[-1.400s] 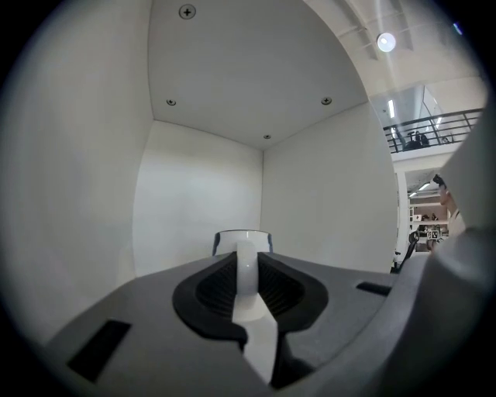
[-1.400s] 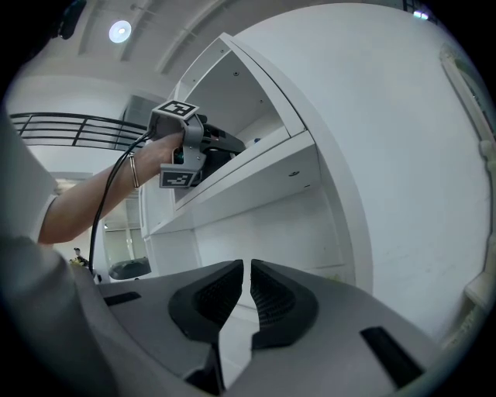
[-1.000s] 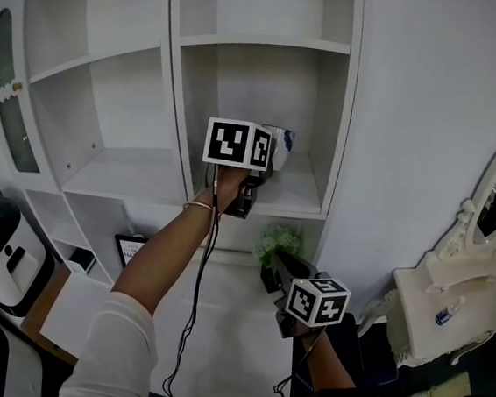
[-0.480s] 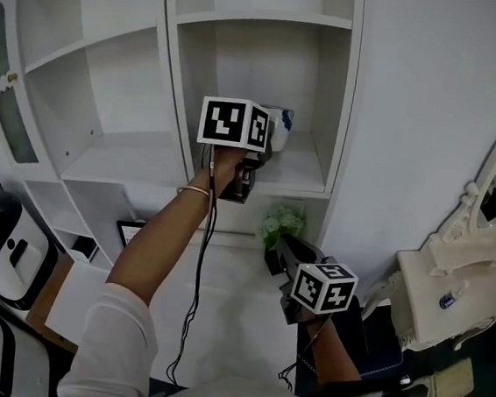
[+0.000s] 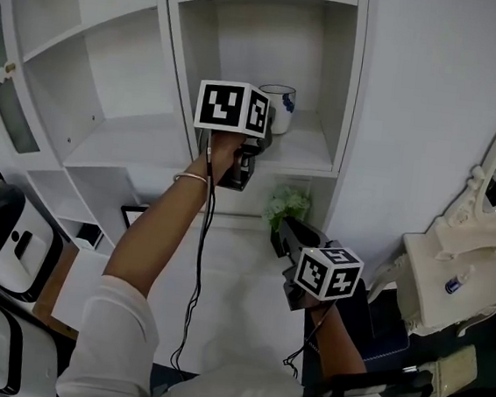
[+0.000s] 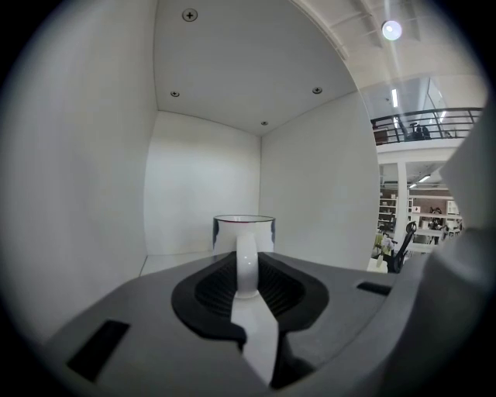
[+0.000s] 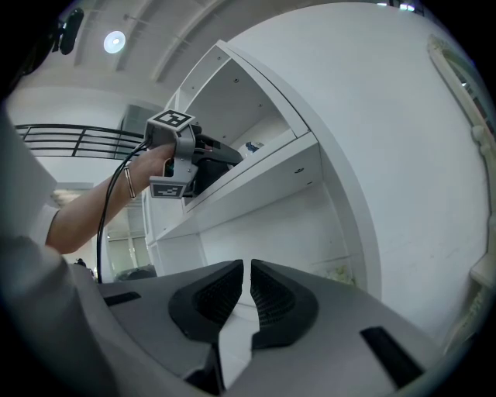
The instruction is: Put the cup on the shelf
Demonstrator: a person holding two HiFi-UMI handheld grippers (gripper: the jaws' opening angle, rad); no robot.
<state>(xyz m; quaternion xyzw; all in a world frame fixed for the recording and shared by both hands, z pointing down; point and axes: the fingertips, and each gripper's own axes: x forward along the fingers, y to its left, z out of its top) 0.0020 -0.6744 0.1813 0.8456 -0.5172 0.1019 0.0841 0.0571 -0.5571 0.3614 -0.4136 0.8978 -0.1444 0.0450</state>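
A white cup point(image 5: 278, 108) with a blue mark is inside the right-hand compartment of the white shelf unit point(image 5: 310, 154). My left gripper point(image 5: 266, 133) reaches into that compartment at arm's length. In the left gripper view its pads are shut on the cup's handle point(image 6: 246, 265), and the cup's body point(image 6: 244, 230) stands upright just past them, low over the shelf board point(image 6: 167, 262). The jaws hide the cup's base, so contact with the board cannot be told. My right gripper point(image 5: 282, 231) hangs lower, below the shelf, shut with nothing in it point(image 7: 246, 291).
A small green plant point(image 5: 284, 208) sits in the compartment under the cup's shelf. A white dresser with an ornate mirror point(image 5: 456, 272) stands at the right. White machines point(image 5: 1, 242) are at the lower left. A black cable point(image 5: 199, 259) hangs from the left gripper.
My left gripper has carried the cup a little deeper into the compartment and higher in the head view. The right gripper has hardly shifted.
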